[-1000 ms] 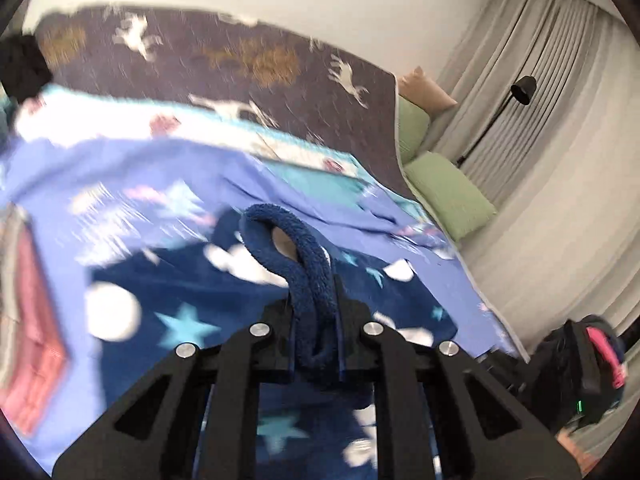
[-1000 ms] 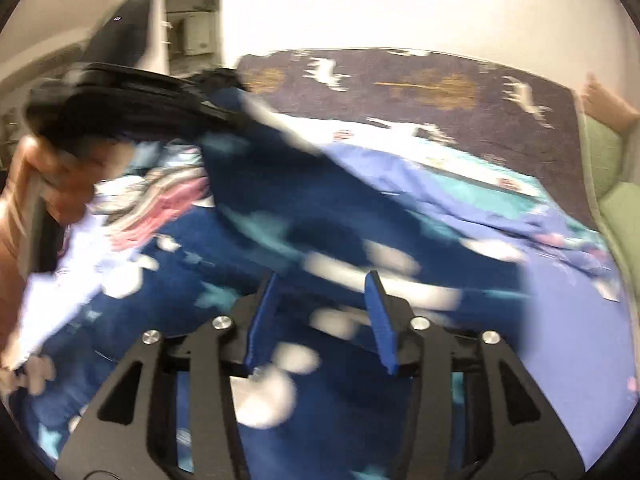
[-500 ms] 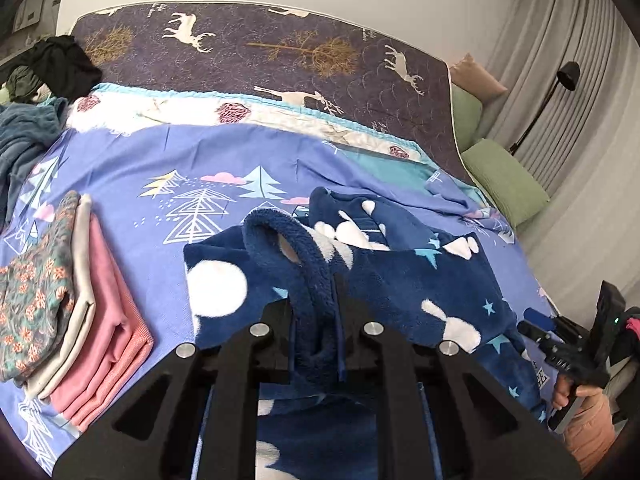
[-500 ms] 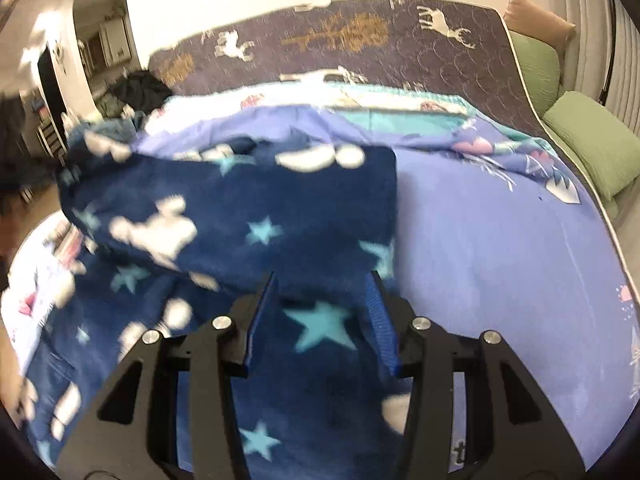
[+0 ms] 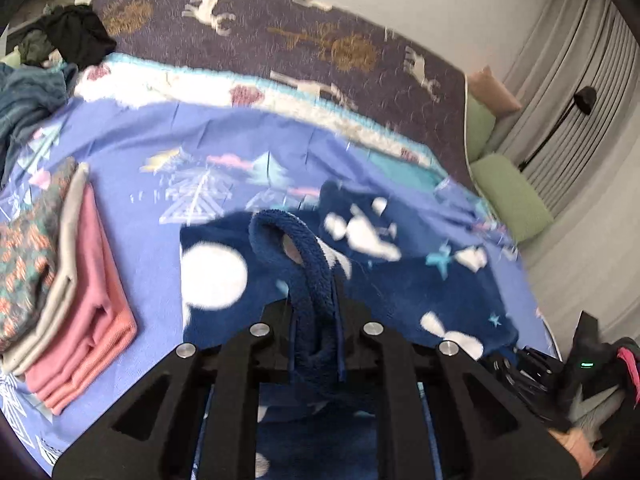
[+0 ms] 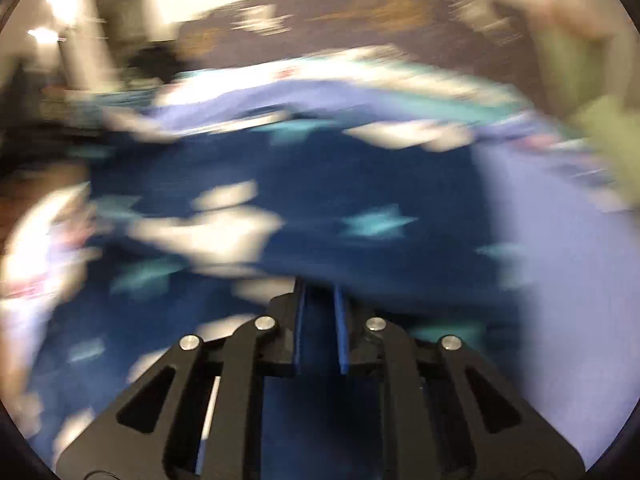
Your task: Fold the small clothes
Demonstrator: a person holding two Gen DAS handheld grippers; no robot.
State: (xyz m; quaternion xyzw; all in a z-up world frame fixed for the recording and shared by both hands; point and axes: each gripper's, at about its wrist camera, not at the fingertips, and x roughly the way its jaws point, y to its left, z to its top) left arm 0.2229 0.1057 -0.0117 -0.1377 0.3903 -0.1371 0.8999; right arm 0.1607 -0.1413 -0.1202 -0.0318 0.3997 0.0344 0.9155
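Fleece garment [image 5: 400, 280] hem pinched, left jaws | right jaws nearly together, grip unclear | folded stack [image 5: 76, 280] left

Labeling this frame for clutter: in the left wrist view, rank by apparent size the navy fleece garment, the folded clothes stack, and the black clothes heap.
1. navy fleece garment
2. folded clothes stack
3. black clothes heap, though it lies farthest away, so its true size is unsure.

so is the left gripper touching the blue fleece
Touching: the left wrist view shows the left gripper shut on a fold of the blue fleece, cloth pinched between both fingers.
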